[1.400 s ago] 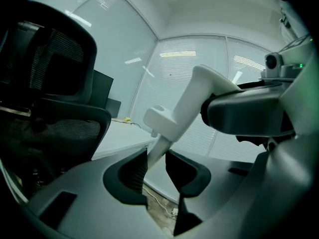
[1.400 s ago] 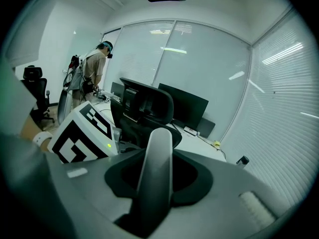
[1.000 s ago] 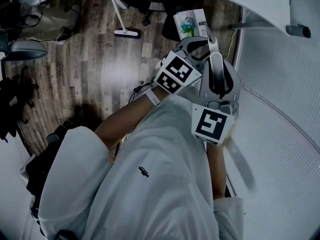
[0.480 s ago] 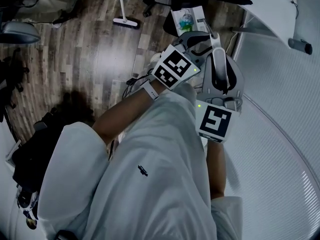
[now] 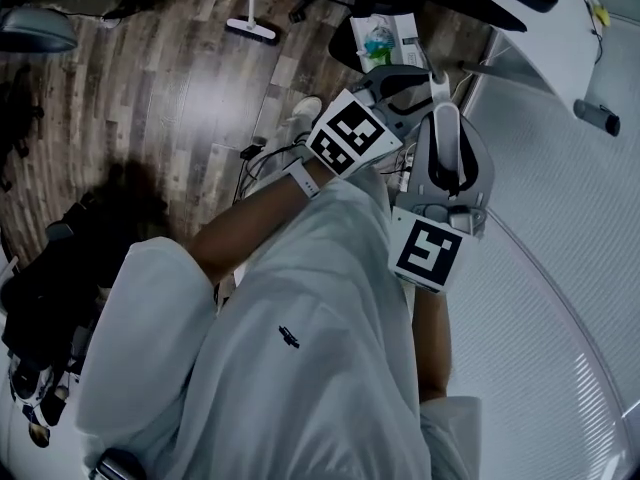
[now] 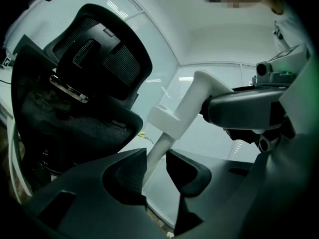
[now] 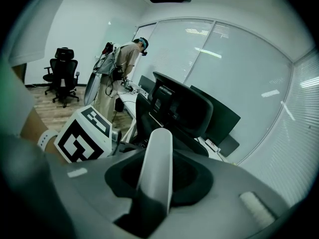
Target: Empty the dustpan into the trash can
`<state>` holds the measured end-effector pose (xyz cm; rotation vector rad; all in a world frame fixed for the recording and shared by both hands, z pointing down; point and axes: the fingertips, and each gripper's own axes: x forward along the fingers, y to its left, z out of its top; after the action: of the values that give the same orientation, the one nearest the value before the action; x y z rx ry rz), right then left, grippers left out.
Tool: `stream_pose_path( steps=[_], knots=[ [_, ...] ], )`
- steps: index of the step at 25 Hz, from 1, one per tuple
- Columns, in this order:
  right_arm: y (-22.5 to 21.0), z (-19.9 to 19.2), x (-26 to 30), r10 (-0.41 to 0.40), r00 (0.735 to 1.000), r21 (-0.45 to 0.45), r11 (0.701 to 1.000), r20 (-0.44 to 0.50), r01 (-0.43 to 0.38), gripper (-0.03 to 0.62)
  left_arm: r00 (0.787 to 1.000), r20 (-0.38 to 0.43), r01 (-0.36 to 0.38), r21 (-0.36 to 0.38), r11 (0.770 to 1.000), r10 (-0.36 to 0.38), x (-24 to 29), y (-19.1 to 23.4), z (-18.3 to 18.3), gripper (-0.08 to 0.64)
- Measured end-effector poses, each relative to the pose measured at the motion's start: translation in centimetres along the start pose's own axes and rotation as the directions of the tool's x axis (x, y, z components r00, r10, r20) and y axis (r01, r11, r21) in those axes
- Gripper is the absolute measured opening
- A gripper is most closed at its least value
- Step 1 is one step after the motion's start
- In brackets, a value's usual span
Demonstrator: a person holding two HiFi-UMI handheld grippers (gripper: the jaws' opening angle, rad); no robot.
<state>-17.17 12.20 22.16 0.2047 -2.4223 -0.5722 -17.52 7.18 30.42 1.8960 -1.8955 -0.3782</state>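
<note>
The white dustpan handle [image 5: 447, 140] is held up in front of the person, above the wood floor [image 5: 180, 88]. The left hand-held gripper [image 6: 157, 166] pinches its thin pole part, and its jaws have just opened a little. The right hand-held gripper [image 7: 158, 180] is clamped on the wide top end. 1 black office chair [image 6: 94, 83] stands just past it.

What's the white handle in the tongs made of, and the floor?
White handle: probably plastic, smooth and matte, with a moulded thicker collar. Floor: wood or wood-look laminate, slightly glossy; grain, plank seams and a glare patch show.
</note>
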Motion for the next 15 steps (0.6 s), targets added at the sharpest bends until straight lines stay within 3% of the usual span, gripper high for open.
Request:
stream_pose_path(
  steps=[8,15],
  knots=[
    [3.7,0.1,1.6,0.108,0.994,-0.072,0.991,-0.022,-0.109,0.117,0.998,0.015,-0.066,-0.046,0.997,0.067,-2.2,2.5,-1.4,0.119],
    [4.8,0.6,1.2,0.110,0.994,-0.101,0.989,0.005,-0.109,0.117,0.996,0.025,-0.087,-0.072,0.994,0.089,-3.5,2.6,-1.7,0.120]
  ],
)
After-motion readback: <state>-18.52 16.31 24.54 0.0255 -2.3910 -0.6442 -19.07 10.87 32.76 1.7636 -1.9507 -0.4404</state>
